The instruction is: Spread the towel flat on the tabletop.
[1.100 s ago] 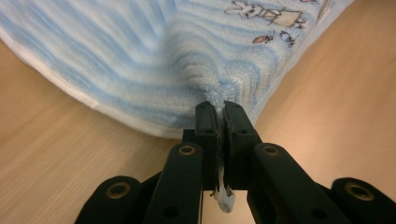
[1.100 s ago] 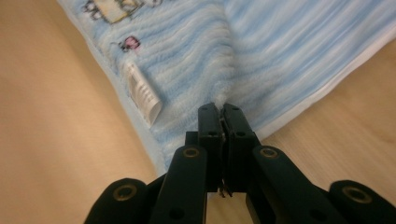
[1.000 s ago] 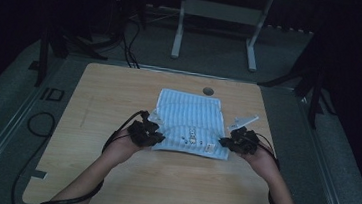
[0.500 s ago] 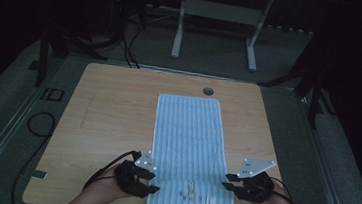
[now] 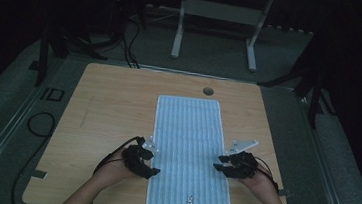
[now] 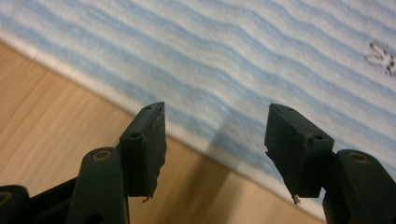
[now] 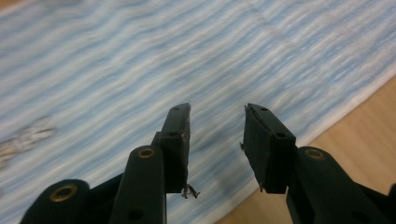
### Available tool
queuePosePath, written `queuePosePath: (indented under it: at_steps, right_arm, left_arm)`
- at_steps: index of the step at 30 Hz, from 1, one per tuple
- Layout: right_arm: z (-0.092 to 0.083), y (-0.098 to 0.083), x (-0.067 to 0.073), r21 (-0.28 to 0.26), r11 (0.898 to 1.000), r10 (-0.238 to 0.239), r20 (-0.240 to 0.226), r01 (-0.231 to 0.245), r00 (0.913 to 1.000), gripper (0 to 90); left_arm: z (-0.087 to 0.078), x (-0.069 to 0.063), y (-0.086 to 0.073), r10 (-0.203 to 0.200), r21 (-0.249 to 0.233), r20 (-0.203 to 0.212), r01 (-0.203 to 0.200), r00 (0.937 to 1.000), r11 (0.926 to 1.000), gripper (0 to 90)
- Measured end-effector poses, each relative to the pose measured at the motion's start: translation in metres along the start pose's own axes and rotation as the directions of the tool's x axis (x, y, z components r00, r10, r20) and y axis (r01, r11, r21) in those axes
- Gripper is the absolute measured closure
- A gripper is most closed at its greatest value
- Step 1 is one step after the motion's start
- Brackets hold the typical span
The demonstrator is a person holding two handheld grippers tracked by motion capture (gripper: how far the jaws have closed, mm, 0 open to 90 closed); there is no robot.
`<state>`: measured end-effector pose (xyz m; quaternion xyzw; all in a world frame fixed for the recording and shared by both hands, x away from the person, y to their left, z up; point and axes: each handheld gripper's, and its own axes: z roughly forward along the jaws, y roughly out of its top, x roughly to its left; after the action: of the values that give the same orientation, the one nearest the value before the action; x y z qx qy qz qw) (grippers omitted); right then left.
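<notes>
The light wooden table (image 5: 118,111) with rounded corners spreads out under me, standing on a grey floor (image 5: 2,110) with dark cables (image 5: 124,46) trailing at about 11 o'clock and a white metal frame (image 5: 217,15) at 12 o'clock beyond the far edge.

A long, pale blue-and-white striped cloth (image 5: 187,143) lies flat down the middle of the table, running from 12 o'clock to 6 o'clock, its near end reaching the table edge by me. Small dark printed figures (image 5: 190,203) sit on the cloth near that 6 o'clock end; in the left gripper view one of them looks like a little white rabbit (image 6: 382,57) at 2 o'clock.

My left black two-jaw gripper (image 5: 152,163) sits at the cloth's long left edge, toward 7 o'clock on the table. Its jaws stand wide apart with nothing between them, hanging over the border where cloth meets wood (image 6: 56,135).

My right black two-jaw gripper (image 5: 219,163), with its grey three-cornered plate (image 5: 241,146) on top, sits at the cloth's long right edge, toward 5 o'clock. Its jaws are parted by a narrower gap and grip nothing; striped cloth (image 7: 140,70) shows beyond them.

A small dark round hole (image 5: 208,91) marks the tabletop at 12 o'clock, just beyond the cloth's far end.
</notes>
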<state>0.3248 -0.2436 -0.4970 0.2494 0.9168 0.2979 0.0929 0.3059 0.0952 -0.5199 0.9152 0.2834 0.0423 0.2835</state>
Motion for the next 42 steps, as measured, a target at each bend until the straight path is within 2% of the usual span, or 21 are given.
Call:
queuePosePath:
  at_steps: [1,5,10,12,18,27,31,35,38,42]
  right_arm:
    - [0.005,0.002,-0.005,0.003,1.0,-0.001,0.01,0.0,1.0,60.8]
    - [0.025,0.006,-0.025,0.027,0.999,0.038,0.008,-0.038,0.9992,60.3]
    - [0.043,0.0,-0.03,0.076,0.996,0.035,0.027,-0.037,0.999,58.5]
    - [0.044,-0.004,-0.03,0.067,0.997,0.044,0.03,-0.045,0.9986,57.2]
    - [0.04,-0.01,-0.03,0.067,0.996,0.05,0.036,-0.053,0.9981,56.4]
    - [0.023,-0.032,-0.036,0.069,0.993,0.092,0.049,-0.095,0.9946,55.3]
    - [0.02,-0.037,-0.038,0.064,0.992,0.11,0.051,-0.114,0.9926,54.8]
    - [0.02,-0.036,-0.038,0.073,0.99,0.117,0.04,-0.12,0.9923,53.5]
    - [0.017,-0.032,-0.041,0.072,0.99,0.117,0.017,-0.118,0.993,53.4]
    - [0.006,-0.021,-0.048,0.052,0.994,0.099,0.033,-0.101,0.9945,52.9]
  left_arm:
    - [0.004,0.003,0.002,0.011,0.0,-0.005,-0.011,0.9999,0.9999,38.5]
    - [0.017,0.014,0.01,-0.001,0.012,-0.004,0.001,1.0,0.9999,38.5]
    - [0.028,0.013,0.014,0.007,0.014,0.012,-0.007,0.9999,0.9999,38.5]
    - [0.029,0.013,0.016,0.01,0.01,0.017,-0.01,0.9998,0.9999,38.5]
    - [0.035,0.01,0.024,0.03,0.006,0.028,-0.03,0.9992,0.9995,37.3]
    - [0.045,-0.003,0.038,0.065,0.016,0.051,-0.066,0.9966,0.9977,36.4]
    - [0.046,-0.005,0.04,0.08,0.019,0.045,-0.081,0.9958,0.9966,35.2]
    - [0.046,-0.005,0.042,0.075,0.034,0.047,-0.077,0.996,0.9965,35.2]
    - [0.041,-0.001,0.043,0.07,0.027,0.038,-0.072,0.9968,0.9971,35.2]
    - [0.034,0.013,0.047,0.044,0.022,-0.007,-0.044,0.999,0.9988,35.2]
